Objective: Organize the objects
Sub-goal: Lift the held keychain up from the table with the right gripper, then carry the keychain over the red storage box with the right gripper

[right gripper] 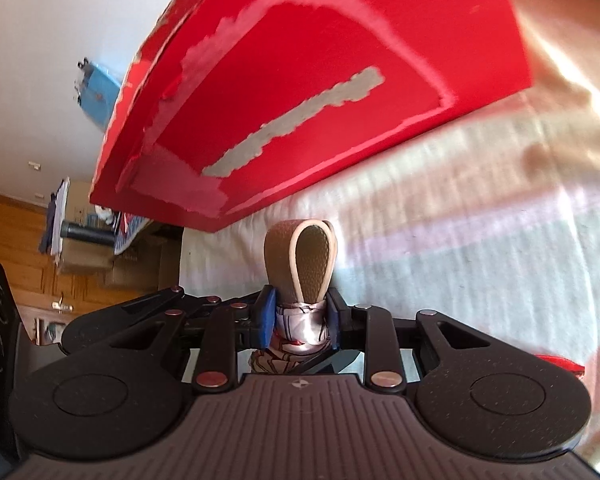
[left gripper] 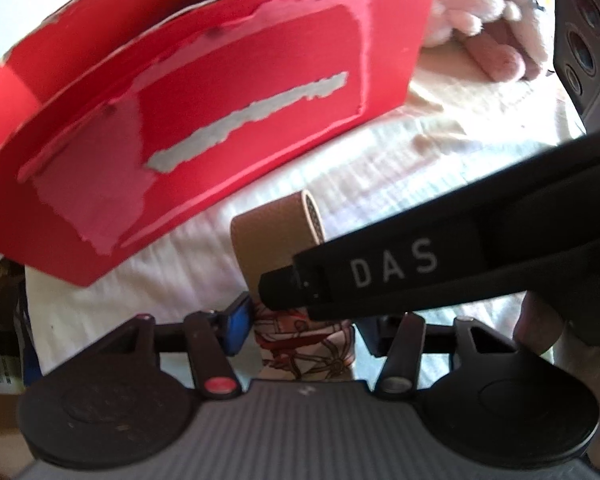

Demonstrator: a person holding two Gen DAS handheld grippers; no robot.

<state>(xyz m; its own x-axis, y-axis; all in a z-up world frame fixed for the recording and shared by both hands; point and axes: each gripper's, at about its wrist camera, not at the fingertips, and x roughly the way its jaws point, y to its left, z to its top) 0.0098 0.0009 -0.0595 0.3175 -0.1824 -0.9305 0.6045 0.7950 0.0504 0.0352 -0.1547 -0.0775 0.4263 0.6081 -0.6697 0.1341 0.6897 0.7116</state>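
- At left, on white bedding [left gripper: 380, 168]: red box [left gripper: 204, 92], label torn.
- Centre: tan leather loop w/ printed scarf [right gripper: 300, 332], pinched by right gripper [right gripper: 300, 320], jaws narrow.
- Left gripper [left gripper: 300, 320]: also around scarf; right finger hidden, grip cannot be judged.

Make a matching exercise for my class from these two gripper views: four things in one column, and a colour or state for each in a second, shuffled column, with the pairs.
Things
1. box
2. leather loop
3. patterned scarf
4. plush toy

Colour or state
A. pink and fluffy, lying behind the box
B. red, with label torn off
C. tan, sticking out past the fingers
D. silky, clamped by the right gripper

Pairs: 1-B, 2-C, 3-D, 4-A
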